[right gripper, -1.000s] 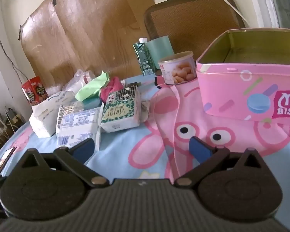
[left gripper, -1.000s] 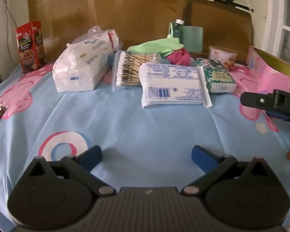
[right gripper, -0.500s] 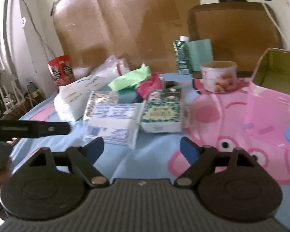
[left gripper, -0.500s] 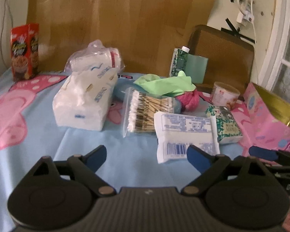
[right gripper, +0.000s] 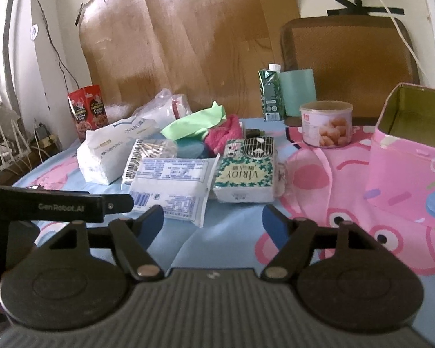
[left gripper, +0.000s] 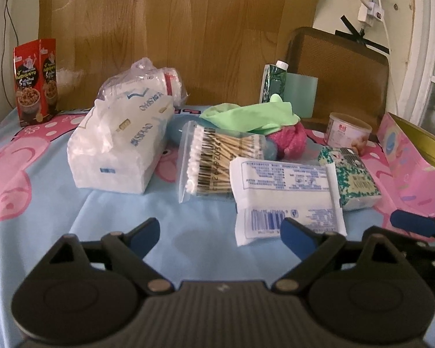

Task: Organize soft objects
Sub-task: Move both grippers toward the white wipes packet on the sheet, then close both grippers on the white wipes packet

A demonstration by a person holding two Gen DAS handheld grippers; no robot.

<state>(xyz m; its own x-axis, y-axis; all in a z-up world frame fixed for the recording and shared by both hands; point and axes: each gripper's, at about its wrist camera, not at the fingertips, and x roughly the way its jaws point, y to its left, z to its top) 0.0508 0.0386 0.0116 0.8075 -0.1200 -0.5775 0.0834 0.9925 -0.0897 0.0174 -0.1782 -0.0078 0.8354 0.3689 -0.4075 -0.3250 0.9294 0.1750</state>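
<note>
The left gripper has its jaws wide with nothing between them. The right gripper jaws are closing, also on nothing. Compared with a second ago, both grippers have drawn closer to the cluster of packs, and both sets of jaws have narrowed from full width; in judgement, this is an approach, with no object yet grasped.

The flat white pack lies on the table just ahead of the left jaws, long axis running away from them, barcode end nearest. The green tissue pack touches its right side, lying parallel. The open pink biscuit tin stands well apart to the right.
</note>
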